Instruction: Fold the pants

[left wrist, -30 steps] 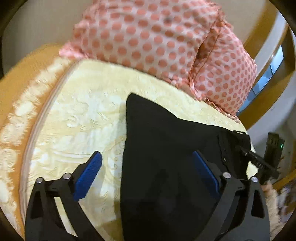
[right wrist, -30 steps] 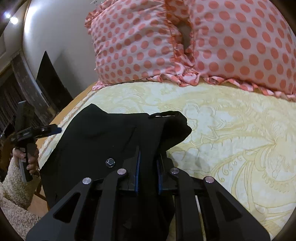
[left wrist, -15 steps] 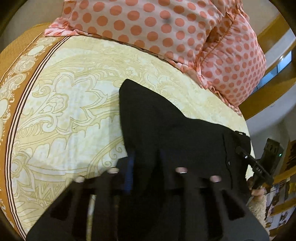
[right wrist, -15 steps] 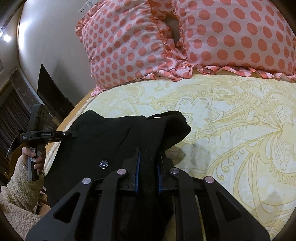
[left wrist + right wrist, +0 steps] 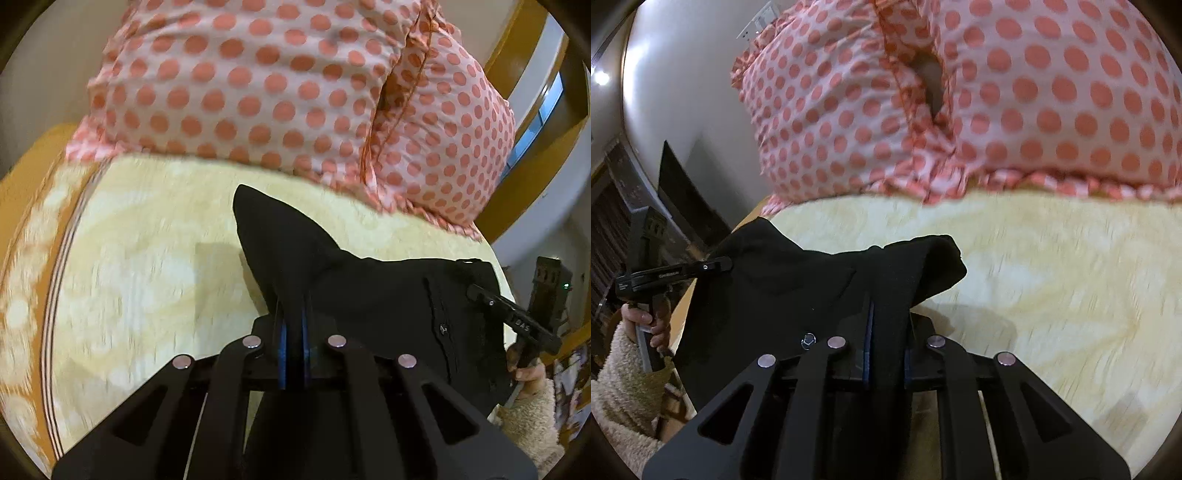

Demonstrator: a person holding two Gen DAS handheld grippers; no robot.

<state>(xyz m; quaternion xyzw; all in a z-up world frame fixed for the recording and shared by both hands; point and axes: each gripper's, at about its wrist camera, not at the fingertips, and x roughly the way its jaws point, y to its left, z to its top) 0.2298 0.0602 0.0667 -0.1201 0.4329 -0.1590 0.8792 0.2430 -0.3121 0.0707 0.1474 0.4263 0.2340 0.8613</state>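
Note:
The black pants (image 5: 376, 295) hang stretched between both grippers above the yellow bedspread (image 5: 147, 266). My left gripper (image 5: 293, 328) is shut on one upper edge of the pants; a pointed corner sticks up beyond its blue pads. My right gripper (image 5: 886, 332) is shut on the other edge of the pants (image 5: 798, 280), near a metal button (image 5: 808, 339). Each gripper shows in the other's view: the right gripper (image 5: 517, 321) at the right edge, the left gripper (image 5: 672, 275) at the left.
Two pink polka-dot pillows (image 5: 258, 92) lie across the head of the bed, close beyond the pants; they also show in the right wrist view (image 5: 997, 103). The bed's orange border (image 5: 33, 221) runs along the left. A dark screen (image 5: 687, 199) stands by the wall.
My left gripper went from open to shut on the pants edge. Both grippers have lifted the pants and moved toward the pillows. The right gripper stayed shut on the cloth.

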